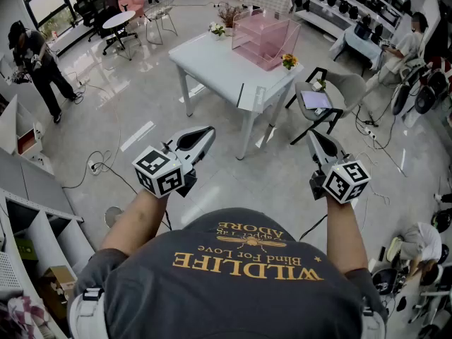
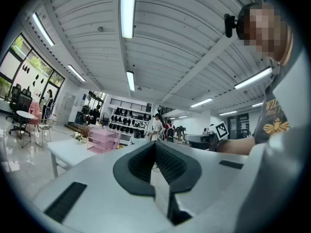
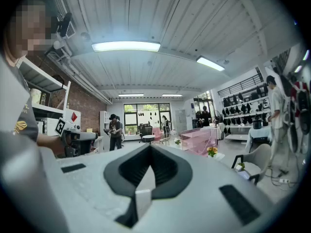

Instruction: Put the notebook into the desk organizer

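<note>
The person is standing on the open floor, holding both tools out level in front of the chest. The left claw (image 1: 207, 131) is sitting closed, its pads meeting at the tips with nothing between them. The right claw (image 1: 312, 135) is likewise pressing shut on nothing, pointing ahead towards twelve o'clock.

Well ahead of them, at about twelve o'clock, a white desk (image 1: 205, 63) is standing on the pale tiled floor. The pink see-through desk organizer (image 1: 265, 37) is resting on the desk's far half, at roughly one o'clock from its middle. A small pot of orange flowers (image 1: 288, 61) is sitting just beside the organizer at its five o'clock, and a white posy (image 1: 217, 28) is standing near the desk's far edge at the organizer's nine o'clock.

What appears to be the notebook (image 1: 315, 99), pale purple, is lying flat on the seat of a grey chair (image 1: 344, 87) near the desk, at about one o'clock from the person and well apart from both claws.
</note>
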{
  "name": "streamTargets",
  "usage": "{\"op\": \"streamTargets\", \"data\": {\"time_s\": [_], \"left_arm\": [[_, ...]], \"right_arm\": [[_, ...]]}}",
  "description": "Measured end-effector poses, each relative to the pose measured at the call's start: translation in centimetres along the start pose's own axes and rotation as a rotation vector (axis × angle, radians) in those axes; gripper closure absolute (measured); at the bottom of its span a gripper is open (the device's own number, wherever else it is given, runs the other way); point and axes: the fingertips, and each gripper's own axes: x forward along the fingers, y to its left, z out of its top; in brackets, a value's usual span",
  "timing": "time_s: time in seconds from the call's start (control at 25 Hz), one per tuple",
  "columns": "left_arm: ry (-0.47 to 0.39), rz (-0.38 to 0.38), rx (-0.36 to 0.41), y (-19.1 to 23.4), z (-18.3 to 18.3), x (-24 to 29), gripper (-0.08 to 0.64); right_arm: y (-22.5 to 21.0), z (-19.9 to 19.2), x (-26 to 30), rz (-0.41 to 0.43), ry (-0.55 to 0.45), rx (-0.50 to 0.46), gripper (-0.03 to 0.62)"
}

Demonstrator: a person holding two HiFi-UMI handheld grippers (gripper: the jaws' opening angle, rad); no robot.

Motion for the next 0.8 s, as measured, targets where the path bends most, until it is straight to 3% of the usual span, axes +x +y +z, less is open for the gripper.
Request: {"op": "streamTargets", "data": {"time_s": [0.8], "left_arm": [[-0.005,0.007,0.005,0.0,0.2,1.0,0.560]], "right_arm": [[-1.0,-0.2,1.3,0.038,0.007,0.022,0.592]]}}
